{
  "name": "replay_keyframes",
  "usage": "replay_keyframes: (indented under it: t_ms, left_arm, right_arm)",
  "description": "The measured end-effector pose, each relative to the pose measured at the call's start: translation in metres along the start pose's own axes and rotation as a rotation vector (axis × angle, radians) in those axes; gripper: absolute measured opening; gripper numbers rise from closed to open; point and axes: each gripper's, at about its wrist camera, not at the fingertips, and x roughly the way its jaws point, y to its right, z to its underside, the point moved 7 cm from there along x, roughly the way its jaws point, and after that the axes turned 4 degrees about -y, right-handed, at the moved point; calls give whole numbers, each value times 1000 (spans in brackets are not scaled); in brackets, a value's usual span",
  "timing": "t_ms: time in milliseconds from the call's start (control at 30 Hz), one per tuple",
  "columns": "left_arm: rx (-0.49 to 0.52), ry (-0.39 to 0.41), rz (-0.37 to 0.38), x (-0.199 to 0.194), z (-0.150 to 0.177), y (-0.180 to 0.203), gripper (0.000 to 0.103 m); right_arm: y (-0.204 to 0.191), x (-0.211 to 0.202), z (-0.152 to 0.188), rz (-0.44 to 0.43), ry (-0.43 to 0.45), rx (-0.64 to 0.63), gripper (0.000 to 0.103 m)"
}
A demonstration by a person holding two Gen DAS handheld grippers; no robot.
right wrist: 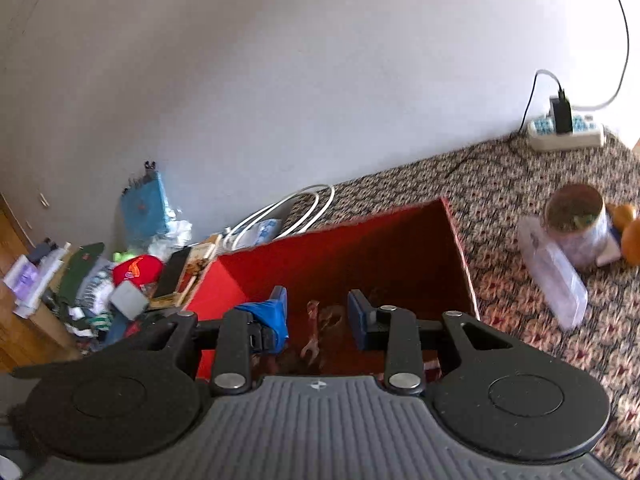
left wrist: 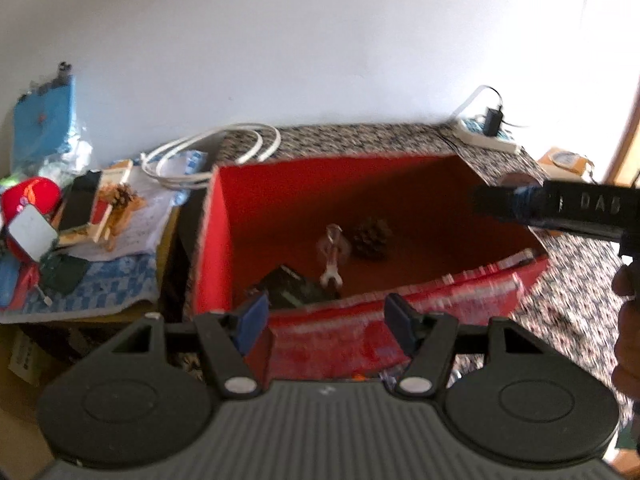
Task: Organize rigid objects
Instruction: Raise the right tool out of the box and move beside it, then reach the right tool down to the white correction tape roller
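A red open box (left wrist: 224, 240) stands on the patterned cloth. Inside it lie a pine cone (left wrist: 372, 238), a small wrench (left wrist: 332, 256) and a black flat object (left wrist: 292, 288). My left gripper (left wrist: 326, 326) hovers at the box's near wall, open, with nothing between its blue pads. The right tool's black body (left wrist: 580, 208) reaches in from the right above the box's far corner, held by a person's hand (left wrist: 628, 320). In the right wrist view, my right gripper (right wrist: 318, 318) is open and empty over the red box (right wrist: 360, 248), with the wrench (right wrist: 312, 332) below it.
A low table on the left holds a red cap (left wrist: 30, 200), a dark phone (left wrist: 78, 204), books and a coiled white cable (left wrist: 208, 152). A power strip (right wrist: 564, 132) lies by the wall. A jar (right wrist: 576, 220) and a clear plastic case (right wrist: 556, 272) sit right of the box.
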Motion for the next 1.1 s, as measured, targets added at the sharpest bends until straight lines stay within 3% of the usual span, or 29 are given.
replay_keyframes:
  t_ms: [300,433,567,733,1100]
  left_arm:
    - [44,-81,101,6,50,17,68]
    - [73,-129,113,16,71,28,68]
    - [58,-194,137,30,86,34,68]
    - [14,-223,200,36,91,37,68]
    - [54,-230,221,45,91,57,68]
  right_arm:
    - [3,-20,39,-67,-62,10,16]
    - [7,-13,61,-104,-143,55,16]
    - [12,1,83,-78,-228,68,16]
    - [22,7,99,-41,-277,63,16]
    - [30,29,103,-15,-320,-11,15]
